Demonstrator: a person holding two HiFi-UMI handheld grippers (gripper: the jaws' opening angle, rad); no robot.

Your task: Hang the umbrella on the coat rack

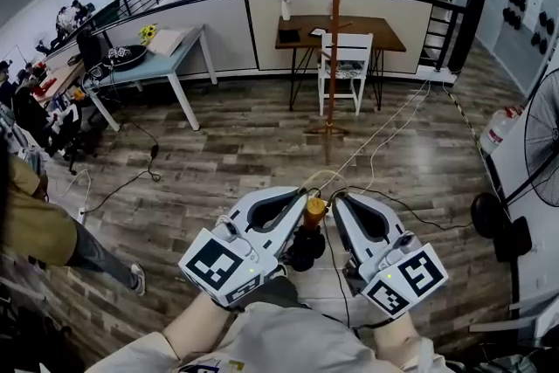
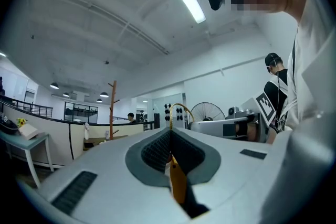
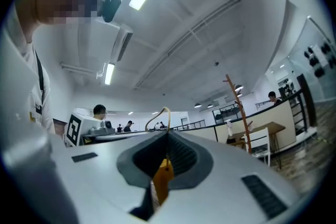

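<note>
The umbrella (image 1: 307, 247) is a folded black bundle with an orange handle (image 1: 314, 208), held upright close to my body between both grippers. Its thin yellow strap loop (image 1: 327, 160) points toward the coat rack. My left gripper (image 1: 300, 202) and right gripper (image 1: 337, 204) press in from either side, both shut on the umbrella's top. In the left gripper view the orange handle (image 2: 177, 184) sits between the shut jaws (image 2: 169, 131) and the loop (image 2: 179, 109) arches above. The right gripper view shows the same handle (image 3: 162, 178) and loop (image 3: 156, 117). The wooden coat rack (image 1: 334, 22) stands ahead on the floor.
A white chair (image 1: 345, 65) and brown desk (image 1: 345, 29) stand right behind the rack. A light blue table (image 1: 153, 61) is at left, a standing fan (image 1: 540, 140) at right. Cables (image 1: 384, 144) trail over the wood floor. A person's leg (image 1: 96, 256) is near left.
</note>
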